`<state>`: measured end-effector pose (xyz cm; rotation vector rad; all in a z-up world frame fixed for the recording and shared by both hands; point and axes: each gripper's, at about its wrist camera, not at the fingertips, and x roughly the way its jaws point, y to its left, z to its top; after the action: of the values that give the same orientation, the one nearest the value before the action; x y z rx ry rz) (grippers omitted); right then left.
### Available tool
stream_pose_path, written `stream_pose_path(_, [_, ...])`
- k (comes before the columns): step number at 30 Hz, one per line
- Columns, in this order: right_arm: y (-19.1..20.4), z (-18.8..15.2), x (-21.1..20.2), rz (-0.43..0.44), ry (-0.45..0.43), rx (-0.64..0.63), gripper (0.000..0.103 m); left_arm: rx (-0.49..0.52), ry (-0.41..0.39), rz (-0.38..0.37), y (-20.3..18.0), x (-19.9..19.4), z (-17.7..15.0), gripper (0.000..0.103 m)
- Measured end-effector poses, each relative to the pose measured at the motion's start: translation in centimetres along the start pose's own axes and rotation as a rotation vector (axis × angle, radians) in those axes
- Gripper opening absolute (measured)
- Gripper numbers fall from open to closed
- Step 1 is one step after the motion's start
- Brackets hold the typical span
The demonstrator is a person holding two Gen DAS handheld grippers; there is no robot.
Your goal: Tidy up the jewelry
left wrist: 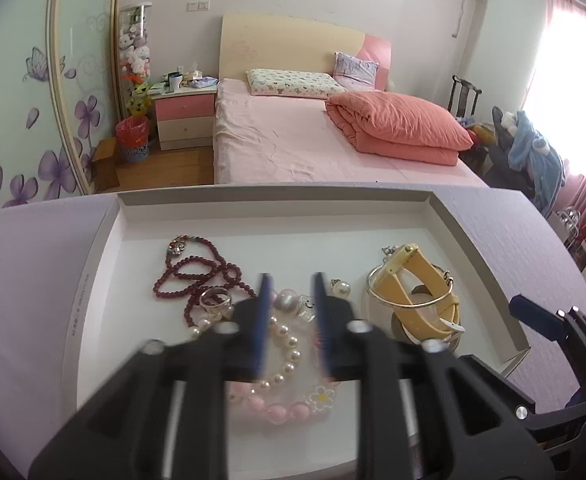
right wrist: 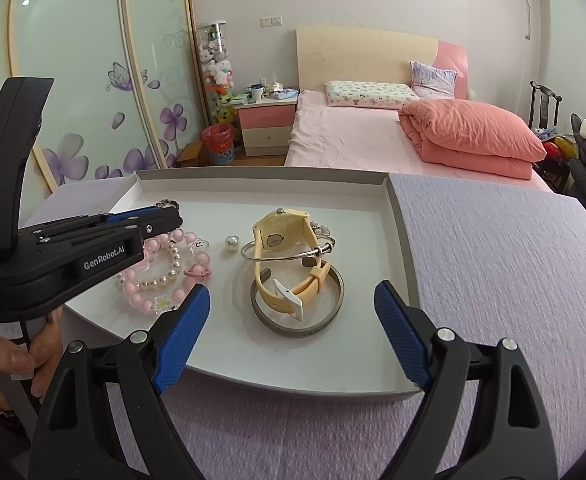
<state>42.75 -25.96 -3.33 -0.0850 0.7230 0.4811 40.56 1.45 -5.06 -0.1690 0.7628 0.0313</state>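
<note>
Left claw: my left gripper (left wrist: pixel 291 284) hangs low over the beads, fingers narrowly apart, pinching nothing I can see.
Right claw: my right gripper (right wrist: pixel 291 312) is spread wide at the tray's near edge, holding nothing.
Jewelry: all of it lies in the white tray (right wrist: pixel 261 178) on the lilac cloth; pearl bracelet (left wrist: pixel 285 354) under my left fingers, yellow watch (right wrist: pixel 289 248) and bangle (right wrist: pixel 297 318) ahead of my right.
Doing it well: I'd pinch one strand only, lift straight, avoid snagging neighbours.
Writing: "GenRobot.AI" on the left gripper; tray-edge print unreadable.
</note>
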Motion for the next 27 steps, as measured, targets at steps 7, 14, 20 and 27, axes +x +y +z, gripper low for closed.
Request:
stream_pose_path(7, [-0.2,-0.2,-1.0,-0.007,-0.012,0.009,0.088,-0.065,-0.057,0.010,1.6,-2.7,0.1,0.090])
stream_pose_path(14, [-0.3,-0.3,-2.5,-0.009,-0.038,0.030,0.100,-0.097,-0.106,-0.025,3.3,-6.7,-0.9,0.101])
stream_pose_path(20, [0.0,-0.5,-3.4,-0.006,-0.033,0.052,0.102,-0.101,-0.132,0.030,4.6,-10.0,-2.9,0.101])
stream_pose_path(27, [0.8,-1.4,-4.8,-0.026,-0.052,0.070,0.102,-0.108,-0.183,0.075,6.2,-14.1,-5.4,0.101])
